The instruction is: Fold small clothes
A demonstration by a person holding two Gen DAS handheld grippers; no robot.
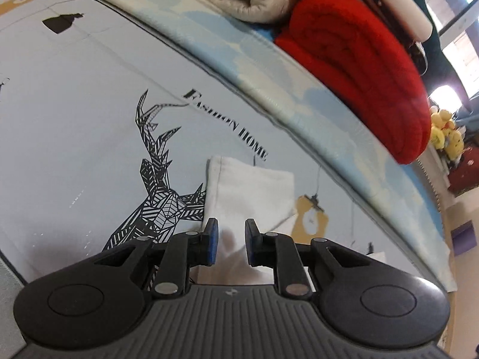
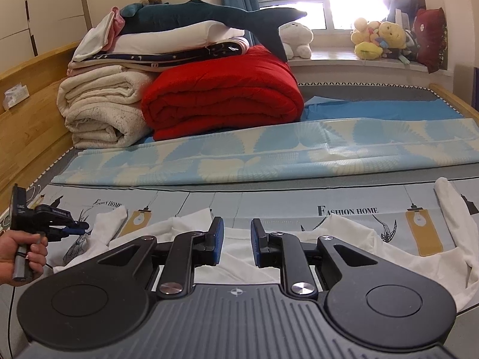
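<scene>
White shirt (image 2: pixel 239 257) lies spread on the bed (image 2: pixel 269 203). We find left tongs (image 1: pixel 231 240) and right tongs (image 2: pixel 237 243) narrow, empty above fabric; a shallow pinch risks the sleeve (image 1: pixel 248 197) slipping free.

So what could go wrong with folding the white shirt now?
The left gripper has open jaws over a sleeve end, so it may pinch the printed sheet too. The white shirt lies wrinkled, so folds may come out crooked. The right sleeve curls far out and could drag behind.
</scene>
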